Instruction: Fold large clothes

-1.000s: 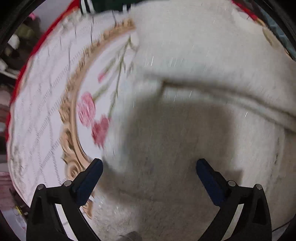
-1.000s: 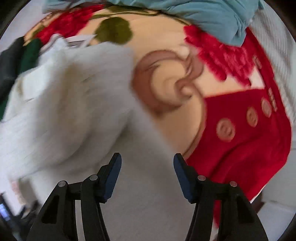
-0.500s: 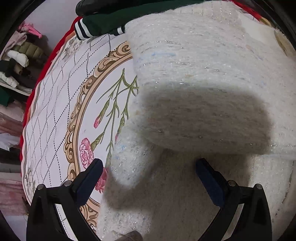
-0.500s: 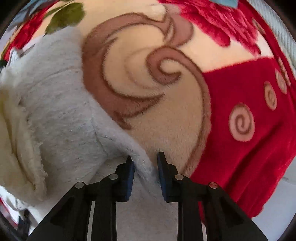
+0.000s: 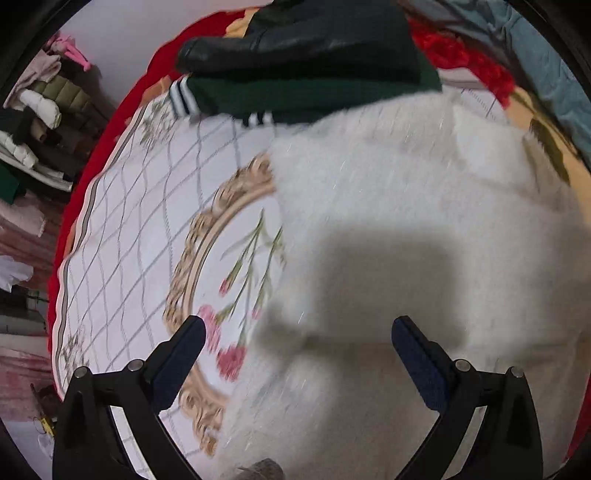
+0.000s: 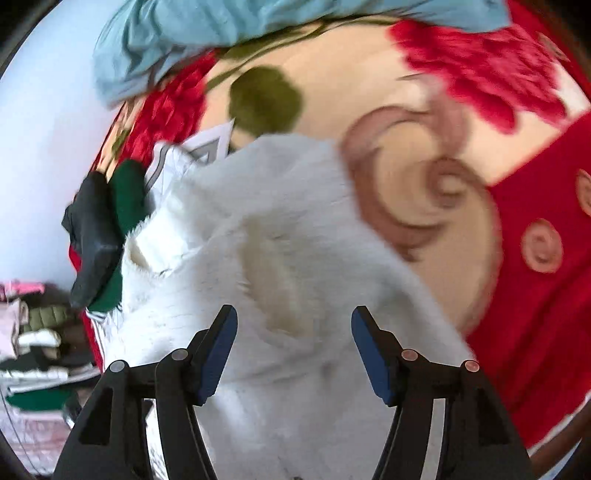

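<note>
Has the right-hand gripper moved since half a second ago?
Yes. The right gripper has opened and pulled back from the fluffy white garment; the brown swirl on the red blanket now looks farther away.

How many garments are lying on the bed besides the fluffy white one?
3 that I can make out: a black jacket on a dark green sweater beyond the white one, and a blue garment at the far edge. More may be hidden.

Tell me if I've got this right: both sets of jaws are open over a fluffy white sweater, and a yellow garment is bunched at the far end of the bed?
Not quite. The bunched garment is light blue, not yellow, as the right wrist view shows. The rest holds: both jaws stand open over the white sweater.
</note>
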Demonstrator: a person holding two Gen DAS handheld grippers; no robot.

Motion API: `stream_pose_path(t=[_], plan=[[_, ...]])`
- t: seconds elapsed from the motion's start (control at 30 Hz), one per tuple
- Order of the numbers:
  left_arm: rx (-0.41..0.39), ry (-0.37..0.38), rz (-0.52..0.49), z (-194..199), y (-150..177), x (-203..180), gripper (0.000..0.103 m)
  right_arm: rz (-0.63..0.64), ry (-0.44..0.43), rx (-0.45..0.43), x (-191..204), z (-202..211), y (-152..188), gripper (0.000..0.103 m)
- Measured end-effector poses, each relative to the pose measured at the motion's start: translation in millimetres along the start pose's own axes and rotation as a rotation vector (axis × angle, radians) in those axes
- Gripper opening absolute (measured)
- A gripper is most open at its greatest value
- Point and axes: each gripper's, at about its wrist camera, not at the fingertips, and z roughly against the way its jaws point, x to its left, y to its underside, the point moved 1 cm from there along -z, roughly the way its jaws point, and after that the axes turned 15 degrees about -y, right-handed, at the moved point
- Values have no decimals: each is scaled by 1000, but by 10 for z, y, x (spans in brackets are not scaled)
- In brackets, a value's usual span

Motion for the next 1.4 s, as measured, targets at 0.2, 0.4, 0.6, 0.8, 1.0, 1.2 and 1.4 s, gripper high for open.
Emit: stream_pose_path(t=[0.2,0.4,0.6,0.8,1.0,1.2,1.4], plan=[[54,-11,-62,-461,-416,-401,103,106,87,130,43,-707,-214,28],[34,6,-115,-771,-431,-625,103,112,245,48,-228,-771,-391,12],[-4,50,-92,-804,-386,-569,103,96,222,106,-268,-802,-445,17],[60,226,60,-1071,-435,-364,103,193,192,21,-194,-279,-270,68],[41,172,70,-877,-400,-226,103,225,305,46,-315,83,102,68],[-104,84,1,-90,-77,-144,103,232,372,78,-320,486,492,68],[-132,20,-107,536,332,-453,103,308,428,112,-321,815,632,68]])
